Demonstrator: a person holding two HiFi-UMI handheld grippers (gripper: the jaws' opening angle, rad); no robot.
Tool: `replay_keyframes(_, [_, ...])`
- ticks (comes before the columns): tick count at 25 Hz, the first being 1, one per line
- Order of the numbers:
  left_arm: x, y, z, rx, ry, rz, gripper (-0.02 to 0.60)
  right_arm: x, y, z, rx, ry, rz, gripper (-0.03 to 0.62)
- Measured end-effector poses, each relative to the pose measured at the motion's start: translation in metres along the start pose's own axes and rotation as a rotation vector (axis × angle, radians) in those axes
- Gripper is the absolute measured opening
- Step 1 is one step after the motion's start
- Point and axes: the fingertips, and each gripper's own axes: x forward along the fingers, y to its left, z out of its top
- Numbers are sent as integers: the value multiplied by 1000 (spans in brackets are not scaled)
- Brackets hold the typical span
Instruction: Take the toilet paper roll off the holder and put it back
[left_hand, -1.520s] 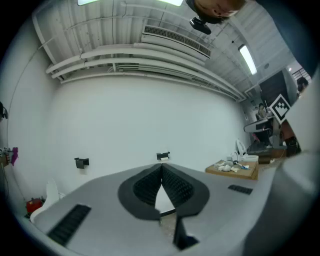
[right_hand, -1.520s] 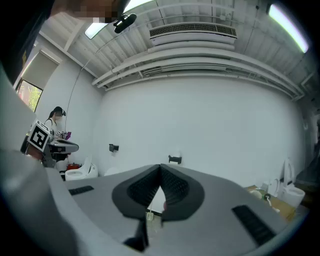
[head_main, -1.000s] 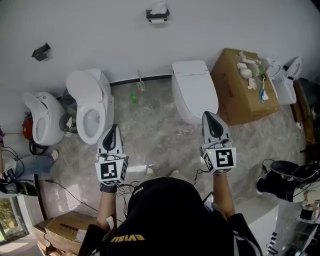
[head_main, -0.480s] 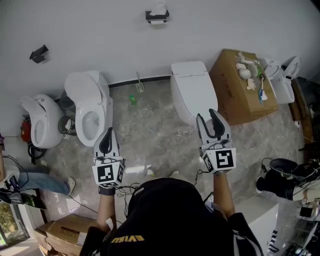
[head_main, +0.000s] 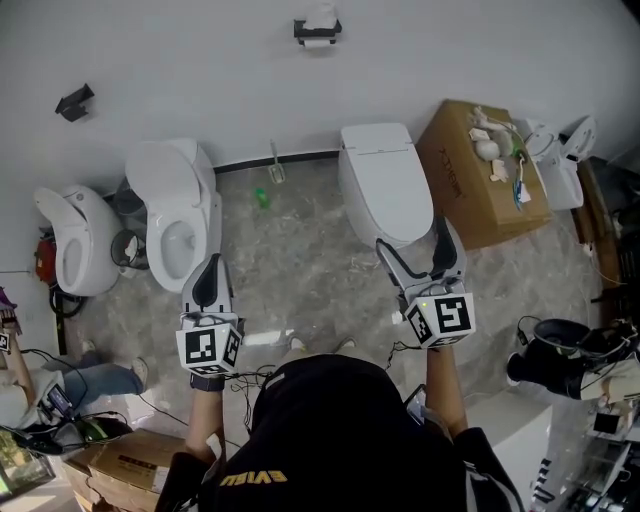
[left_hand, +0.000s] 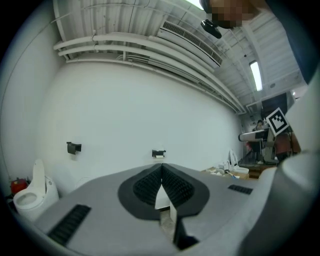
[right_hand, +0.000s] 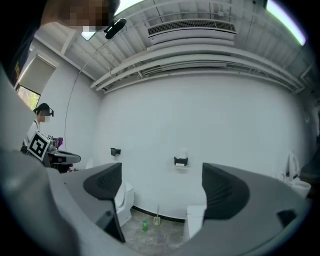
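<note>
Left hand-held gripper (head_main: 208, 262): jaws pressed together with nothing between them; held level over the floor, pointing at the wall.
Right hand-held gripper (head_main: 412, 238): jaws wide, having just been opening. Nothing is between them, only floor and far wall in the gap.
Floor (head_main: 300, 270): grey marbled. A green bottle (head_main: 263, 197) and a brush (head_main: 281, 168) stand near the foot of the wall.
Open toilet (head_main: 180, 215): lid up, just ahead of the left jaw tips.
Closed toilet (head_main: 385, 180): lid down, just ahead of the right jaw tips.
Cardboard box (head_main: 480, 175): beside the closed toilet, small things on top.
Holder (head_main: 312, 29): black, fixed high on the white wall.
Toilet paper roll (head_main: 318, 40): on the holder, well apart from both grippers and touched by neither. In the head view it sits about midway between their lines.
Right gripper view: the roll (right_hand: 180, 165) shows in the gap between the open jaws, far beyond them.
Left gripper view: the roll (left_hand: 159, 157) shows just above the closed jaw tips, far off.
</note>
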Motion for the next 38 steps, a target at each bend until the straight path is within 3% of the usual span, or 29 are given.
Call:
replay_keyframes(6, [-9, 13, -3, 1, 0, -25, 11, 1, 20, 3, -19, -2, -34, 495])
replay_keyframes(9, [-15, 24, -12, -48, 19, -38, 11, 3, 33, -3, -21, 18, -32, 495])
replay_keyframes(15, [-12, 44, -23, -33, 38, -15, 11, 12, 41, -11, -32, 51, -34, 495])
replay_keyframes(22, [15, 42, -25, -9, 43, -31, 11, 46, 39, -22, 44, 53, -10, 495])
replay_keyframes(29, [78, 49, -22, 28, 51, -33, 11, 109, 11, -31, 81, 44, 18, 495])
replay_keyframes(38, [204, 39, 4, 52, 49, -28, 11, 208, -68, -30, 49, 36, 11, 495])
